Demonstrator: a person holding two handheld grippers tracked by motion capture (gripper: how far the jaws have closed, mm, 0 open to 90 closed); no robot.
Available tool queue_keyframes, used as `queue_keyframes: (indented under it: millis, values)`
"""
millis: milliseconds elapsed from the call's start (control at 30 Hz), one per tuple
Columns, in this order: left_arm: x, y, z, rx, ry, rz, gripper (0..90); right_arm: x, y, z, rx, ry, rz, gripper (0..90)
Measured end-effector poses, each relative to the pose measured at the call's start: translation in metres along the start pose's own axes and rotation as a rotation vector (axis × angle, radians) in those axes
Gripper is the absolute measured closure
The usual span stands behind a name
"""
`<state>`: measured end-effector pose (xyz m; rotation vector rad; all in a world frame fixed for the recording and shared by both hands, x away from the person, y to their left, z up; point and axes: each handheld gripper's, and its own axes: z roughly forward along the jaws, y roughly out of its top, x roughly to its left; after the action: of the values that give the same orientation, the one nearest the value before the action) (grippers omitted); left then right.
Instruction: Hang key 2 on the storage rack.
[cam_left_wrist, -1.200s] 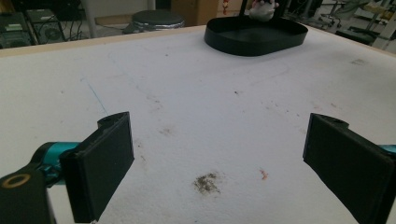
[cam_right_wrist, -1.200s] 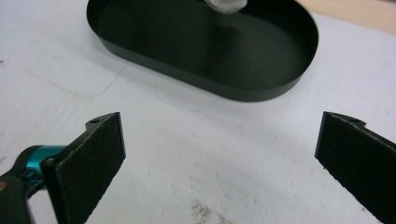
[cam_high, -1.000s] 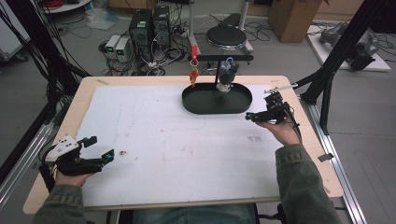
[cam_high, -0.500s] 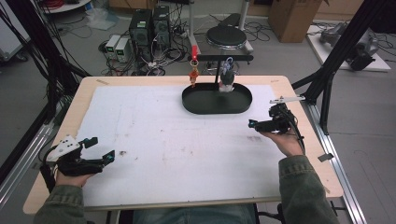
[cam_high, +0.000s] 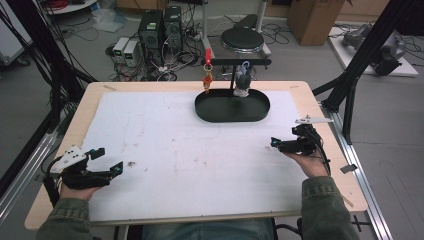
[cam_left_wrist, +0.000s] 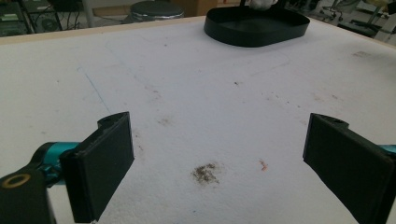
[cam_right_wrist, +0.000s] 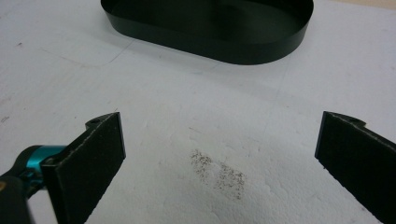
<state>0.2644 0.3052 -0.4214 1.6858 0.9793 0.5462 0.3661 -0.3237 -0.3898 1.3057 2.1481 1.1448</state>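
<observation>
A black oval tray (cam_high: 220, 109) sits at the far middle of the white-covered table (cam_high: 165, 140). A thin black stand (cam_high: 252, 62) rises from it, with a red-orange charm (cam_high: 206, 81) hanging at the left end of its bar and a grey-white figure (cam_high: 242, 82) hanging over the tray. My left gripper (cam_high: 109, 160) rests open at the near left corner, nothing between its jaws. My right gripper (cam_high: 274, 144) is open near the right edge, a little short of the tray. The left gripper view (cam_left_wrist: 219, 140) and the right gripper view (cam_right_wrist: 219, 133) both show wide-apart jaws over bare, speckled sheet.
The tray (cam_left_wrist: 257, 28) lies far ahead in the left gripper view and close ahead (cam_right_wrist: 205, 32) in the right gripper view. Black frame posts (cam_high: 350, 85) flank the table. Computers, cables and a stool (cam_high: 242, 37) stand on the floor beyond.
My right gripper has drawn back from beside the tray toward the near right side of the table. The left gripper has barely shifted.
</observation>
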Motion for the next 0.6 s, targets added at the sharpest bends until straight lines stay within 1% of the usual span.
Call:
queue_keyframes:
  millis: [100, 233, 300, 467, 500, 600]
  values:
    - [0.000, 0.000, 0.000, 0.001, 0.002, -0.002, 9.0, -0.001, -0.005, -0.005, -0.029, -0.001, 0.003, 0.6]
    - [0.000, -0.001, 0.000, 0.002, 0.002, -0.003, 9.0, -0.002, -0.011, -0.011, -0.047, -0.006, 0.003, 0.6]
    - [0.000, -0.001, 0.000, 0.001, 0.002, -0.004, 9.0, -0.003, -0.016, -0.013, -0.070, -0.011, -0.005, 0.6]
    - [0.000, -0.001, 0.000, 0.003, 0.002, -0.004, 9.0, -0.004, -0.031, -0.018, -0.132, -0.012, -0.007, 0.6]
    - [0.001, -0.001, 0.000, 0.004, 0.002, -0.003, 9.0, -0.005, -0.033, -0.019, -0.149, -0.016, -0.018, 0.6]
    - [0.001, -0.001, 0.000, 0.002, 0.001, -0.003, 9.0, -0.004, -0.036, -0.024, -0.187, -0.020, -0.029, 0.6]
